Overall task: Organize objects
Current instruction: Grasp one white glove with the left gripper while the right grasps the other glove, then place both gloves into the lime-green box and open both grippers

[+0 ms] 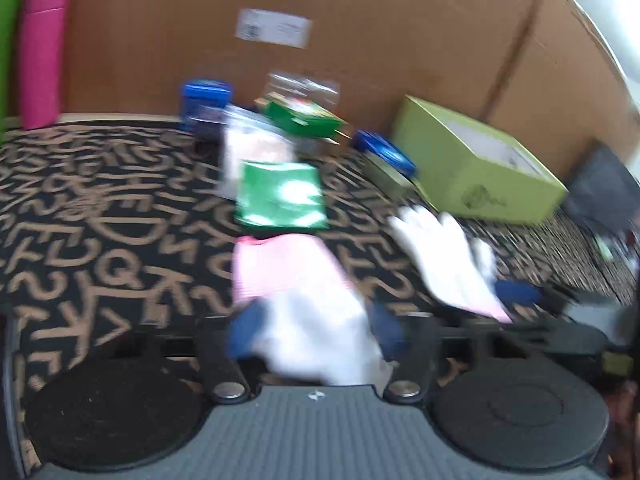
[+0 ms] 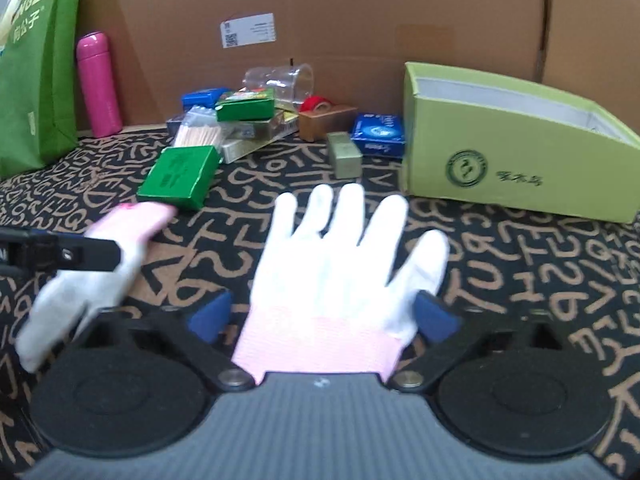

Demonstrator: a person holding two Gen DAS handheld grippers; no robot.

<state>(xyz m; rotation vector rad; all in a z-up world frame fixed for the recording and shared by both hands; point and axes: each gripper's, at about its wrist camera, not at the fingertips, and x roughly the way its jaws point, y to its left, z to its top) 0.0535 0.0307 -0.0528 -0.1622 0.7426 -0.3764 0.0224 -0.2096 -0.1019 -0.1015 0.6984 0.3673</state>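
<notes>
Since both gloves are thin knit cloth, I judge them light, limp and prone to sag, so the pink ribbed cuff is the firmest place to pinch. With its jaws spread wide, my right gripper (image 2: 324, 312) straddles the flat white glove (image 2: 340, 256) on the lettered tablecloth (image 2: 540, 280) without clamping it. My left gripper (image 1: 316, 328) seems clenched on the second glove (image 1: 304, 304), held near the green box (image 2: 178, 176), though blur makes that uncertain.
</notes>
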